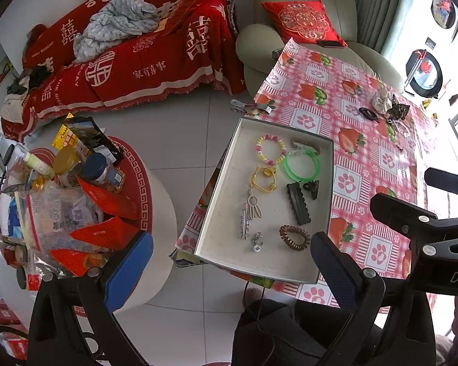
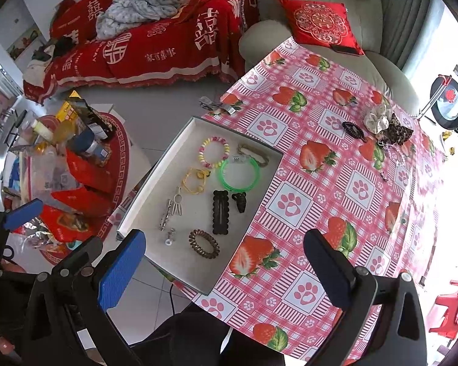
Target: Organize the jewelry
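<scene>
Pink strawberry-and-paw cloth covers the worktop (image 2: pixel 305 183). Landmark: white tray (image 1: pixel 219 183) at the worktop's left edge, partly overhanging it. Red-draped sofa (image 1: pixel 131 52) far beyond the tray, cluttered round side table (image 1: pixel 155 201) left of it. Left gripper (image 1: pixel 229 262) released, jaws wide, hovering over the tray's near end; right gripper (image 2: pixel 223 259) also released, empty, above the tray's near right corner. Inside the tray: green bangle (image 2: pixel 239 173), pastel bead bracelet (image 2: pixel 213 152) at the far end, black scalloped clip (image 2: pixel 220 212) mid-tray, brown coil hair tie (image 2: pixel 204 243) near end, yellow cord loop (image 2: pixel 194 180), silver pieces (image 2: pixel 168 213) along the left side. Scrunchies and chain pile (image 2: pixel 384 125) well right of the tray, on the cloth.
</scene>
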Motion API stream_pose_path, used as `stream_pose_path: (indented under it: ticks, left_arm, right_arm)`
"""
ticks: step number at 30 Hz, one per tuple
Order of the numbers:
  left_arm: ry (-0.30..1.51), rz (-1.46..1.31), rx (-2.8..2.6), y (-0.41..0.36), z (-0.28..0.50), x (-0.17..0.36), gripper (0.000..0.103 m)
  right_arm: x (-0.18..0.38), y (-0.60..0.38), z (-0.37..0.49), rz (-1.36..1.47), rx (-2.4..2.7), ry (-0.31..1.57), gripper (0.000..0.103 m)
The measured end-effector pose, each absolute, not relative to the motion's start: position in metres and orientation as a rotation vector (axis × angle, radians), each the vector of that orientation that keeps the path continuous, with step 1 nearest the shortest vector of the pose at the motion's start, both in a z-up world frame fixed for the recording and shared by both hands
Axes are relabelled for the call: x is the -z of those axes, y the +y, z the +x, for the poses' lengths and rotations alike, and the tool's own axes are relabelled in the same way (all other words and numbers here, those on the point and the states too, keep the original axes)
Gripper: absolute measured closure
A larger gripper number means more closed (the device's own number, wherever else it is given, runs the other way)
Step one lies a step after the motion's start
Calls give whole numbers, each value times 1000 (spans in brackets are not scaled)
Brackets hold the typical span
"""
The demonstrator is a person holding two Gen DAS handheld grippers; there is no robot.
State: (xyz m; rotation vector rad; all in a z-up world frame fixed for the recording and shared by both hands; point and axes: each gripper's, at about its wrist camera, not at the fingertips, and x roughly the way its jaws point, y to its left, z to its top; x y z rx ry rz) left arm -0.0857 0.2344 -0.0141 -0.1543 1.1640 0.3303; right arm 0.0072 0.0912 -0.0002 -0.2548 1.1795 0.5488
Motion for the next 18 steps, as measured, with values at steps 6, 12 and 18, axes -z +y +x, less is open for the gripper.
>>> stream_pose_path:
  ticks: [6, 12, 18]
  left_arm:
    - [1164, -155, -330, 234, -86, 14, 0]
    - [1164, -155, -331, 233, -86, 13, 0]
    - [1164, -156, -333, 232, -87, 14, 0]
  right_arm:
    - [-1, 92, 7, -256, -547, 1177, 0]
    - [-1, 92, 7, -254, -546, 1181, 0]
    - [0, 92, 6, -255, -545, 1179, 0]
